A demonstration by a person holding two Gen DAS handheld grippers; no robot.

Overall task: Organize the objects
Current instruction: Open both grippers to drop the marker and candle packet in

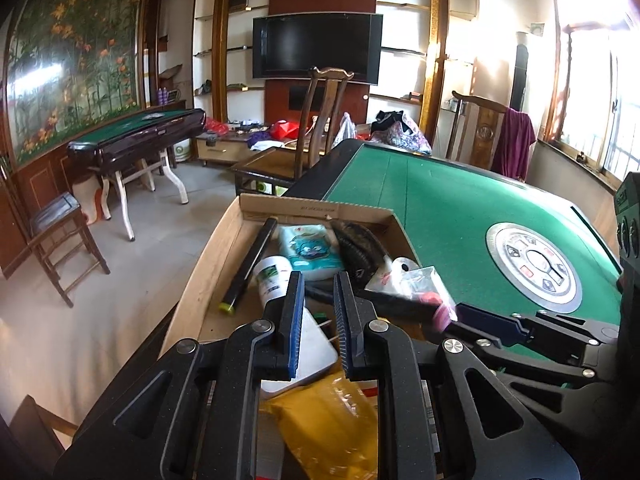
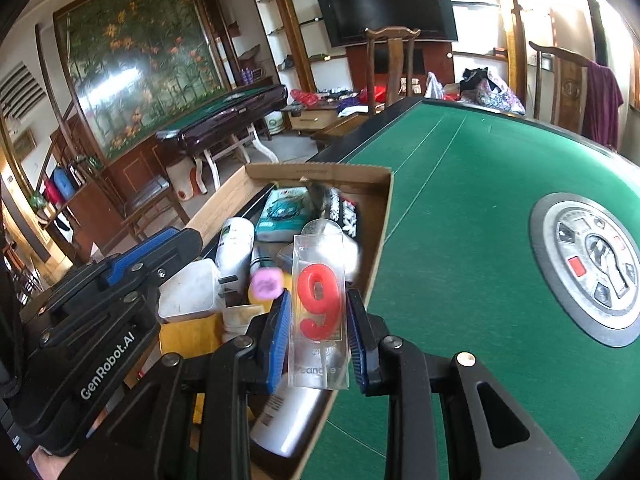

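Clutter in cardboard box (image 2: 382, 216) on green table (image 2: 472, 208), right gripper (image 2: 318, 316) jaws pinching candle packet (image 2: 320, 312), left gripper (image 1: 318, 312) jaws pressed together, empty.

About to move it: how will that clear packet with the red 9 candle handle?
The candle packet looks thin, clear plastic, so probably light and slippery. The right gripper pinches its sides; squeezing harder may buckle it. The wax 9 seems snappable.

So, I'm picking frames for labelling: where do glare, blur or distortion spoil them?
Left wrist: the window is blown out, glare streaks the mural, fisheye bends the room edges.
Right wrist: the candle pack is sharp, the pink dice soft, and the corners are dark.
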